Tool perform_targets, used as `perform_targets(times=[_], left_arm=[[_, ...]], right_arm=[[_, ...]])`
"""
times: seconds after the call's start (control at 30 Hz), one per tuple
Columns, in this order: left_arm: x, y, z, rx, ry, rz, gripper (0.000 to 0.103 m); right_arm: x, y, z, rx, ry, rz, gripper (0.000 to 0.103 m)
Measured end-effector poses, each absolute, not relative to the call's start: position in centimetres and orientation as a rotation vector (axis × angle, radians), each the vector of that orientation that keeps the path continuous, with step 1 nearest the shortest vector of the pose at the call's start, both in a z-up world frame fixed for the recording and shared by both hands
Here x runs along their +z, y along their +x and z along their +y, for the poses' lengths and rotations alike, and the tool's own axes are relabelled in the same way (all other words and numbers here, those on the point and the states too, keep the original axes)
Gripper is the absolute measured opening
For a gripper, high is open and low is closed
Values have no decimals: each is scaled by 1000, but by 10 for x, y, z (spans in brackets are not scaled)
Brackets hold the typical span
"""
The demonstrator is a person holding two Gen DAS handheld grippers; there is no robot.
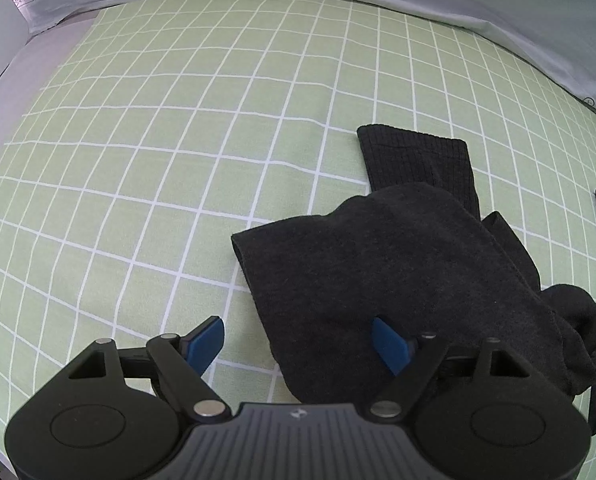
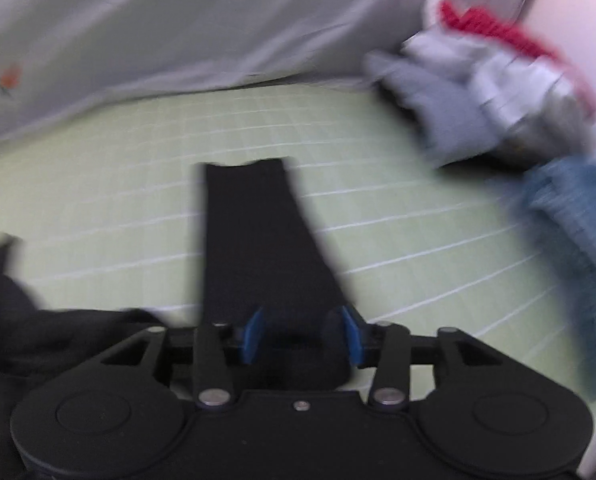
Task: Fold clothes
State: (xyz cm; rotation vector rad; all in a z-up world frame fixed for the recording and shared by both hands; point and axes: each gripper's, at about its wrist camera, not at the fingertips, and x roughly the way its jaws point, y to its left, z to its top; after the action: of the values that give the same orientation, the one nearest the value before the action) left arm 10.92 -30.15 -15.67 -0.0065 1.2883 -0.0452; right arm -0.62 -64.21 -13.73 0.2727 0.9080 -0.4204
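Socks lie on a green checked sheet (image 1: 178, 140). In the left view, a charcoal sock (image 1: 378, 264) rests over a ribbed black sock (image 1: 418, 160), with more dark fabric bunched at its right. The left gripper (image 1: 298, 340) is spread wide, one blue pad (image 1: 206, 340) over bare sheet, the other over the charcoal sock, gripping nothing. In the blurred right view, a flat black sock (image 2: 254, 236) stretches away from the right gripper (image 2: 302, 332), whose blue pads flank its near end; whether they pinch it I cannot tell. A pile of clothes (image 2: 490, 80) sits at far right, beside a grey cover (image 2: 138, 32).
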Motion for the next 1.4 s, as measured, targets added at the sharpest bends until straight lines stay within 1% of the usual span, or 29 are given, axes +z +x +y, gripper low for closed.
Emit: perform_targets(times=[0.07,0.1,0.27,0.3,0.33,0.37,0.4,0.43,0.47,0.5,0.53,0.6,0.8,0.87,1.07,1.13,1.23,1.4], left_arm=[[-157,109,-301,-44,-10,1289,83],[-157,109,-301,-43,-11,1288,83],[-156,106,-299,-56,-13,1269,82],[-156,105,-298,-66,-16,1263,80],[-155,104,-296,-79,-23,1255,74],[-154,103,-294,-97,-34,1248,70],[-153,102,-293,-116,-42,1242,60],[-151,102,-292,-135,-42,1237,49],[-150,101,-291,-146,-34,1231,44],[-149,101,-291,-156,-26,1225,36],[-150,101,-289,-160,-16,1226,33],[-151,103,-284,-162,-9,1230,30],[-152,117,-238,-107,-71,1242,29],[-151,122,-220,-66,-75,1234,28],[-138,126,-172,62,-82,1191,13],[-130,121,-162,75,-113,1166,10],[-119,108,-160,71,-154,1121,8],[-90,74,-195,-18,-113,993,7]], right_arm=[[-139,-3,-637,-306,382,903,55],[-140,0,-632,-256,401,907,55],[-147,20,-596,-70,352,971,53],[-151,25,-589,-43,349,992,51],[-154,30,-582,-21,342,1014,49],[-158,33,-575,-2,333,1034,45],[-161,37,-566,9,318,1053,41],[-165,41,-558,14,302,1070,40],[-167,44,-549,18,280,1083,37],[-167,46,-540,19,250,1086,36],[-167,50,-533,17,215,1084,35],[-166,58,-522,21,203,1078,28],[-164,97,-482,42,170,1069,27],[-165,112,-462,72,155,1057,27],[-158,145,-402,160,159,1046,28],[-151,140,-396,164,175,1030,31],[-139,118,-405,165,173,999,30],[-127,71,-448,88,196,981,31]])
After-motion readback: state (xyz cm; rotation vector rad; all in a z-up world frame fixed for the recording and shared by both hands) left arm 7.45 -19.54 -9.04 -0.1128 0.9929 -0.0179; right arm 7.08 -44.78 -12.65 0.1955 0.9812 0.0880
